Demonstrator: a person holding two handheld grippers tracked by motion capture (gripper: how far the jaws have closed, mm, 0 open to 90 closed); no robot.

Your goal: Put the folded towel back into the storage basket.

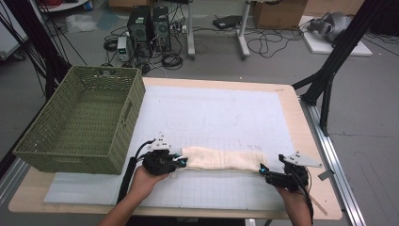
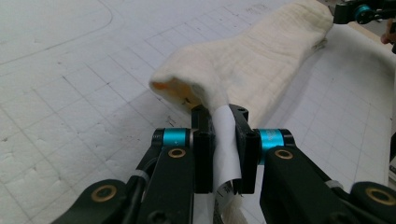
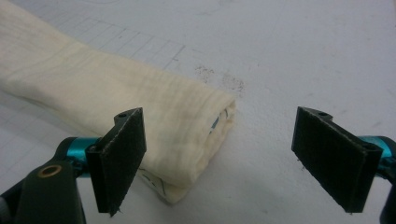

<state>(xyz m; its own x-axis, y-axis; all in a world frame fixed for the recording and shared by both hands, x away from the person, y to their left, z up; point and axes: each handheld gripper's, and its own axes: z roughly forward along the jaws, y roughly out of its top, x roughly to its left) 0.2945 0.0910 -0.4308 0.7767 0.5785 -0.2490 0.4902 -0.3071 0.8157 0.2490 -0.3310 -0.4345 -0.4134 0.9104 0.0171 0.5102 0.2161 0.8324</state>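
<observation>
Near the tabletop's front edge lies the folded cream cloth (image 1: 225, 159). The left tool (image 2: 225, 154) pinches its white tag; the right tool (image 3: 233, 158) stands spread at the other end, and must close there next before any lift, probably toward the basket (image 1: 80, 160).

Left gripper (image 2: 225, 154) jaws are covering the pinched corner of the cream folded cloth (image 2: 252, 65). Top edge is cutting off the cloth's far end in the left gripper view; left edge is cropping it in the right gripper view. Faint pencil markings on the white gridded mat (image 1: 211, 113) are staying too small to read.
</observation>
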